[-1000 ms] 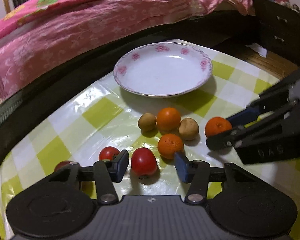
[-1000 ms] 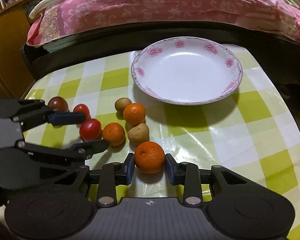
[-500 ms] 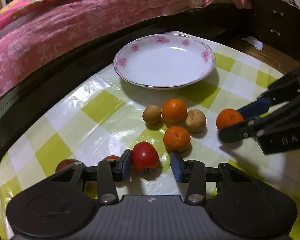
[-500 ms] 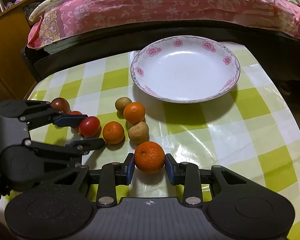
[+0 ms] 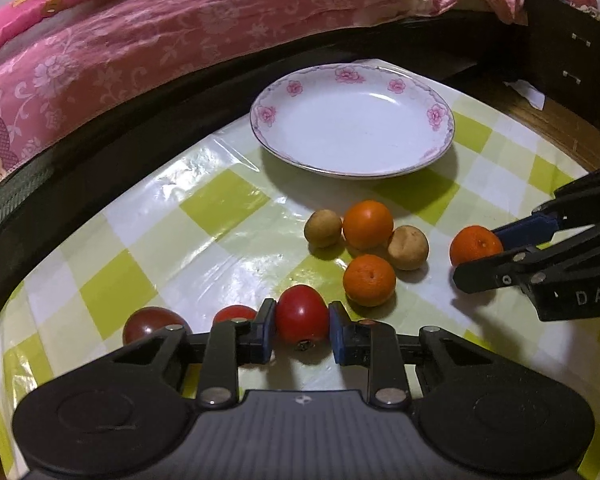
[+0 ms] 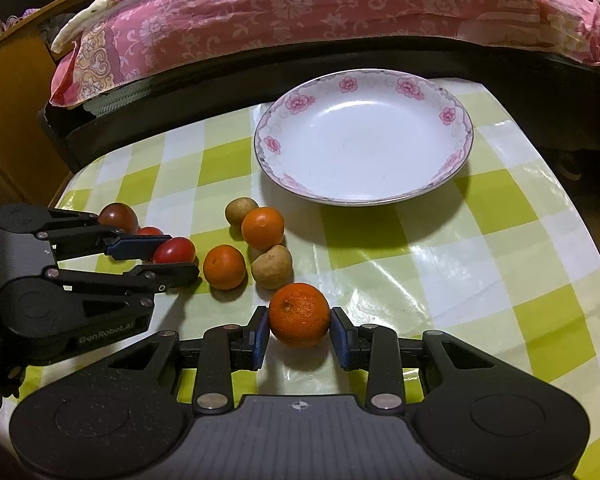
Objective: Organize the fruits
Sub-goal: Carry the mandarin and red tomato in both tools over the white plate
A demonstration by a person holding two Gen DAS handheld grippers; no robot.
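My left gripper (image 5: 302, 330) is shut on a red tomato (image 5: 301, 313), its blue pads pressed on both sides; it also shows in the right wrist view (image 6: 175, 251). My right gripper (image 6: 299, 332) is shut on an orange (image 6: 299, 314) low over the cloth; that orange shows in the left wrist view (image 5: 475, 245). Two more oranges (image 5: 367, 225) (image 5: 369, 280), two brown fruits (image 5: 323, 228) (image 5: 408, 247) and two tomatoes (image 5: 155, 322) (image 5: 234, 314) lie on the table. A white plate with pink flowers (image 5: 436, 114) (image 6: 352, 83) stands empty beyond them.
The round table has a yellow-green checked plastic cloth (image 6: 500, 248). A bed with a pink flowered cover (image 6: 300, 12) runs along the far side. A wooden cabinet (image 6: 8, 92) stands left, a dark drawer unit (image 5: 572, 56) right.
My left gripper has closed onto the red tomato, which was loose between the open jaws a second ago. My right gripper keeps its hold on the orange and has barely moved.
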